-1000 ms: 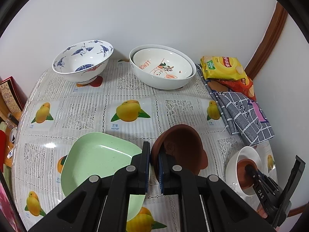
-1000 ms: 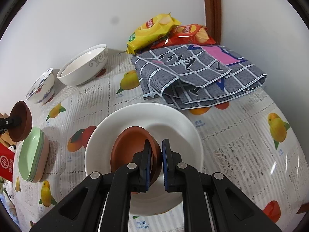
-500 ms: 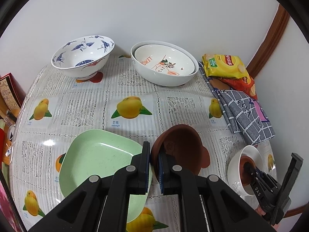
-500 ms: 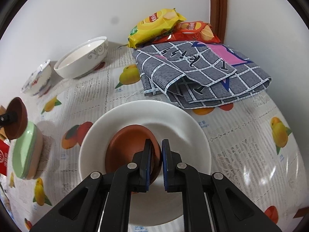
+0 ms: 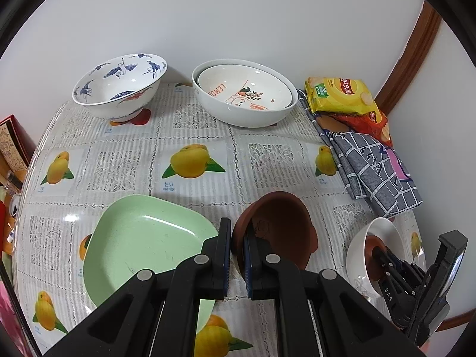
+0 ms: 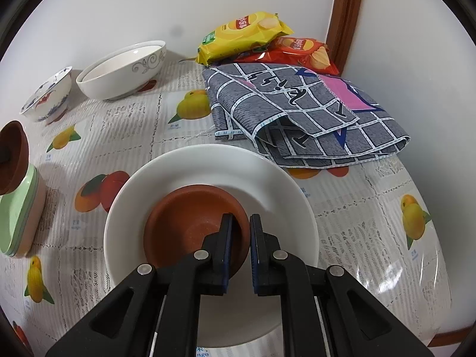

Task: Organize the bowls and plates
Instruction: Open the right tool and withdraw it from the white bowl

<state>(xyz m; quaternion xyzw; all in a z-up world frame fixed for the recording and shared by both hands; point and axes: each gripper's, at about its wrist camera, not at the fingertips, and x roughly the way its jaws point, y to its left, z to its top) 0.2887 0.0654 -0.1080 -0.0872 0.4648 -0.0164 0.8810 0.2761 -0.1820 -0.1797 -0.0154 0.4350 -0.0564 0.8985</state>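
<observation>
Brown dish (image 6: 190, 223) now rolled flatter in white bowl (image 6: 208, 166), both jaws still clamped on rims.

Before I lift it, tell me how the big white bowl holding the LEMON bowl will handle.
The big white bowl looks like glazed ceramic, so probably heavy for its size, slick to a gripper, and breakable. The LEMON bowl sits loose inside it, so tilting would likely make it slide or clatter. Its rounded underside on a small foot suggests it may rock if pushed at the rim.
</observation>
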